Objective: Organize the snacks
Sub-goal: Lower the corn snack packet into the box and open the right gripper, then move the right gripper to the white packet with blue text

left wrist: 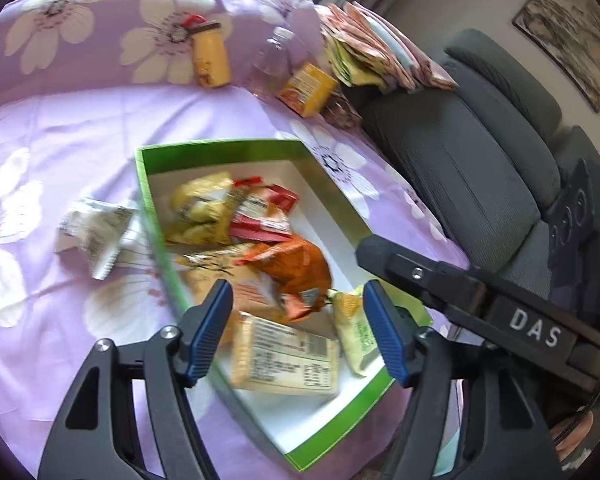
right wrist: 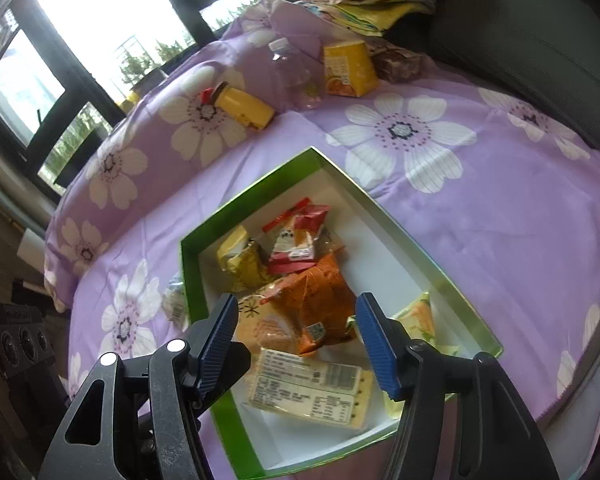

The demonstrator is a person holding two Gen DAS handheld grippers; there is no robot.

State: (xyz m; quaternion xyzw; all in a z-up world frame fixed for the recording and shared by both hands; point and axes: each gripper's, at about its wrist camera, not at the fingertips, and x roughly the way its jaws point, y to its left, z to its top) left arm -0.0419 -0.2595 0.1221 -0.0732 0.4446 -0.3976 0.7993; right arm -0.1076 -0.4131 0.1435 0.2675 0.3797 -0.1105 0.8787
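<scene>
Both hand-held grippers, left [left wrist: 298,330] and right [right wrist: 296,344], hang spread and empty over the green box [left wrist: 220,147] of snacks. One white packet [left wrist: 94,232] lies outside its left wall, nearer the left gripper, long axis roughly across the view.

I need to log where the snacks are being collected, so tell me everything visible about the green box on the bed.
The green box is a shallow open tray that looks like cardboard, with glossy green walls and a plain white inside and no lid on it. It lies flat on the purple flowered bedcover. Several snack packets lie in it, piled toward one side, leaving bare white floor along the other. One pale packet lies outside, against its wall. Both grippers hover above it, jaws open, touching nothing.
</scene>
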